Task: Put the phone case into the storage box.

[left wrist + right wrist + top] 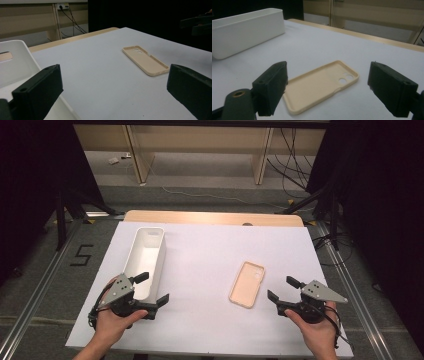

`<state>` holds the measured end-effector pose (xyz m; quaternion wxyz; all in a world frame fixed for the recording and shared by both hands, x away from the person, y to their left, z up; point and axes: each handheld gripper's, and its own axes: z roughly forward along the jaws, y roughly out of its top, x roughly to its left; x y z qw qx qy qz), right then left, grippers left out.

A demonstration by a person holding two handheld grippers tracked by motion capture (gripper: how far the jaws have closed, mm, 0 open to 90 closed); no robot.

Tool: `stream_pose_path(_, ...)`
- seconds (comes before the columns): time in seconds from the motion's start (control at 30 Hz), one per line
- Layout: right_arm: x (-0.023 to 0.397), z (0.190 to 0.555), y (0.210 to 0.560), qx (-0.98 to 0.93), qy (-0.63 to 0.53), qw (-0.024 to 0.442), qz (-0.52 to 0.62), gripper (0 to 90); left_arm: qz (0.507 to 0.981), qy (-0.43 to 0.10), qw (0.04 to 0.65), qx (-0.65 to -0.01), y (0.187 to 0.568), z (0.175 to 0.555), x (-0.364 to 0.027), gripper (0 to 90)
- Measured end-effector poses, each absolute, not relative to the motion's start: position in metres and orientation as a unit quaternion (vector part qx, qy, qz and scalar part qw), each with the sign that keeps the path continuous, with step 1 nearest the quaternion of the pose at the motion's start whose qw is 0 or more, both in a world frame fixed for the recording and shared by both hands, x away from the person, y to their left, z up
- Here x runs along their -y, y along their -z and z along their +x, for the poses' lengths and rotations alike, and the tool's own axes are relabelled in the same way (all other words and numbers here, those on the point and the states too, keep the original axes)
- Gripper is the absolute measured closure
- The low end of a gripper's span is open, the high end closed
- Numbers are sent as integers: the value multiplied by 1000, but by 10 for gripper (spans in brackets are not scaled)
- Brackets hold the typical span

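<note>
A beige phone case lies hollow side up on the white table sheet, right of centre. A long white bin stands empty at the left. My left gripper is open at the bin's near end, one jaw over the bin, the other just right of its wall. In the left gripper view the left gripper faces the phone case, with the bin at the left. My right gripper is open just right of the case. In the right gripper view the right gripper frames the phone case, not touching it.
The bin stands across the sheet in the right gripper view. A wooden table edge runs along the far side. Beyond it are cables and furniture legs on the floor. Black stands flank the table, and a floor mark "5" lies left.
</note>
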<state>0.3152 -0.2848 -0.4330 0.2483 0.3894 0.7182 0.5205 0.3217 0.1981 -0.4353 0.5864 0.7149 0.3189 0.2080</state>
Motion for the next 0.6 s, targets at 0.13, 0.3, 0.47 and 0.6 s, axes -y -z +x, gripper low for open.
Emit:
stream_pose_path(0.13,286,315,433,-713,-524,247,394,178,715,-205,587,-318,436,323,-197,0)
stream_pose_path(0.3,285,314,431,-715,-521,250,393,202,714,-204,589,-318,436,321,-199,0)
stream_pose_path(0.47,289,319,427,-726,-505,267,383,521,717,-208,585,-316,436,320,-200,0)
stream_pose_path(0.6,291,324,424,-737,-487,265,386,732,713,-210,588,-319,435,319,-200,0)
